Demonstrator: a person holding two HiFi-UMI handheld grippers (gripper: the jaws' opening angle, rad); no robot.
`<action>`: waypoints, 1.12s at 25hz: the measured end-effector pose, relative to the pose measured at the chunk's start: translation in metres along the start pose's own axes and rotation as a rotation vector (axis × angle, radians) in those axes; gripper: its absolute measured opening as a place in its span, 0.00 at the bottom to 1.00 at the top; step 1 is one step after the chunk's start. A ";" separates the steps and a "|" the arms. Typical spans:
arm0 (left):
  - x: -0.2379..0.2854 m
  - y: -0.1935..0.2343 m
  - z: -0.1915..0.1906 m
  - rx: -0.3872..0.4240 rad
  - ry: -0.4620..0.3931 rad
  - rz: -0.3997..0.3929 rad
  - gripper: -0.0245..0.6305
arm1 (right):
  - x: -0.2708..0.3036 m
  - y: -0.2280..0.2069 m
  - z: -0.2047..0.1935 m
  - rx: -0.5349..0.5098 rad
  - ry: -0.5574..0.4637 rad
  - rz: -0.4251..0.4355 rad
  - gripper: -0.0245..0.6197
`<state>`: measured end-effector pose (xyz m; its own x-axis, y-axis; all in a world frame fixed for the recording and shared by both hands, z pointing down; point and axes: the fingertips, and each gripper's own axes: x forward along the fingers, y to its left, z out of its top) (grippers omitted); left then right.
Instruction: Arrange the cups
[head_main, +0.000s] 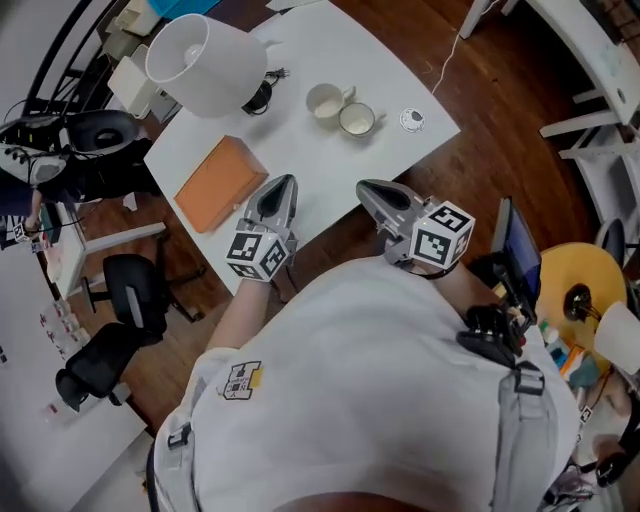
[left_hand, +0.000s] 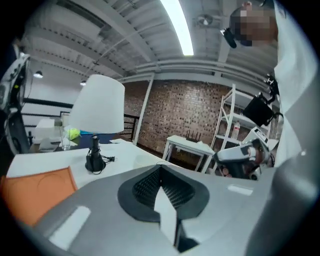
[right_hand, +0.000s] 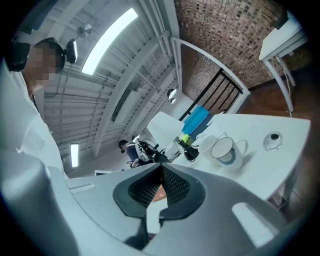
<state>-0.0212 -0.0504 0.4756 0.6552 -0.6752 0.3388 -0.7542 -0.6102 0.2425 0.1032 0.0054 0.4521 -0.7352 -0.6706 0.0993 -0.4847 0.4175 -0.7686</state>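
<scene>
Two cups stand side by side at the far part of the white table (head_main: 330, 165): a cream mug (head_main: 326, 102) and a cup with a blue band (head_main: 357, 119), which the right gripper view shows as cream mug (right_hand: 207, 143) and banded cup (right_hand: 224, 150). My left gripper (head_main: 286, 181) hovers over the table's near edge beside the orange pad, jaws shut and empty. My right gripper (head_main: 364, 187) is held at the near edge too, shut with nothing in it. Both are well short of the cups.
A white table lamp (head_main: 205, 62) stands at the table's far left, an orange pad (head_main: 220, 183) lies near my left gripper, and a small round glass lid (head_main: 411, 120) sits right of the cups. Office chairs (head_main: 120, 300) and white shelving (head_main: 590, 90) surround the table.
</scene>
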 end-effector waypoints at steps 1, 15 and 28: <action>0.016 0.005 0.003 0.051 0.026 -0.001 0.04 | -0.003 -0.008 0.007 0.005 -0.005 -0.006 0.04; 0.177 0.036 -0.016 0.526 0.270 -0.184 0.53 | -0.029 -0.107 0.068 -0.061 -0.053 -0.154 0.04; 0.222 0.039 -0.061 0.749 0.474 -0.401 0.72 | 0.022 -0.190 0.088 -0.765 0.358 -0.304 0.04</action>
<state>0.0922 -0.1997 0.6156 0.6482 -0.2229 0.7281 -0.1484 -0.9748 -0.1663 0.2208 -0.1425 0.5452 -0.5653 -0.6410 0.5192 -0.7718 0.6332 -0.0586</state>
